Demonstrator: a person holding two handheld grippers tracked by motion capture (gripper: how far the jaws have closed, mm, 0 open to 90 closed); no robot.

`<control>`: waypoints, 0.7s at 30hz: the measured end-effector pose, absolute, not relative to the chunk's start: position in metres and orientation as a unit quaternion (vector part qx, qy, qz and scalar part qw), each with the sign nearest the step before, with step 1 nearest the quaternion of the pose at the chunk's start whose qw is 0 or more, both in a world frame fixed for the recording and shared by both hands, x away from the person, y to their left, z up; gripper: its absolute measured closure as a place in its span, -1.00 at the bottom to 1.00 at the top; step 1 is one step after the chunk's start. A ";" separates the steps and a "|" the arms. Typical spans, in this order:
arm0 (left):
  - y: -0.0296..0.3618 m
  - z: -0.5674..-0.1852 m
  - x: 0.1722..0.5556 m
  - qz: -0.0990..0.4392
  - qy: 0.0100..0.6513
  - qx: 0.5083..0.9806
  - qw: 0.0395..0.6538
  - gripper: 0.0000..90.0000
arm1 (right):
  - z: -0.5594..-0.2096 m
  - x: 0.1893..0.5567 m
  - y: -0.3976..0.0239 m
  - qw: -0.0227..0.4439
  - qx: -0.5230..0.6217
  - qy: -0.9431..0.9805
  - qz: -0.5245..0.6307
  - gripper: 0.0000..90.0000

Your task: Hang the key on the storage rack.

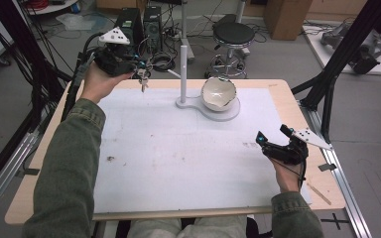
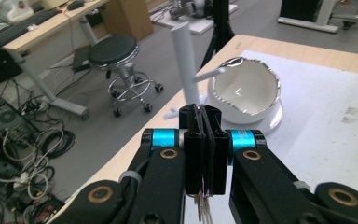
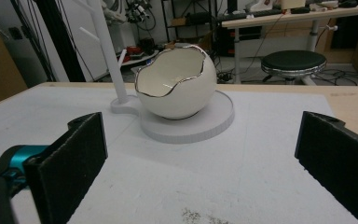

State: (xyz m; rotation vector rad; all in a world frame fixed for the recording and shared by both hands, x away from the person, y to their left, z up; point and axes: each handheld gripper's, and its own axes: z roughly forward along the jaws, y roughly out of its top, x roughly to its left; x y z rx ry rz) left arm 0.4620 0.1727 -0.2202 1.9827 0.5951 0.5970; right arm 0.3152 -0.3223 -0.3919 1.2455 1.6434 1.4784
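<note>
My left gripper (image 1: 139, 67) is held above the table's far left corner, shut on a small bunch of keys (image 1: 142, 81) that dangles below it. In the left gripper view the jaws (image 2: 204, 122) are pressed together, and the keys (image 2: 203, 205) hang under them. A white egg-shaped bowl (image 1: 218, 93) with a silver rim sits on the round base of a white stand (image 1: 183, 69) with pegs, at the table's far middle. The bowl (image 2: 244, 88) lies ahead of the left gripper. My right gripper (image 1: 272, 134) rests open at the near right, empty, facing the bowl (image 3: 177, 84).
A white mat (image 1: 178, 148) covers the wooden table (image 1: 307, 163). A black stool (image 1: 233, 37) stands on the floor beyond the far edge. Black frame struts (image 1: 337, 59) rise at the right, and cables and computer towers (image 1: 151, 22) lie at the back left.
</note>
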 end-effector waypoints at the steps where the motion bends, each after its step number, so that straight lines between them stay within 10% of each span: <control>1: 0.173 -0.220 0.462 0.244 0.243 0.810 0.474 0.95 | -0.392 0.315 -0.322 0.298 0.468 0.620 0.556 -0.97; 21: 0.123 -0.212 0.468 0.226 0.204 0.820 0.485 0.95 | -0.393 0.315 -0.320 0.292 0.464 0.622 0.559 -0.97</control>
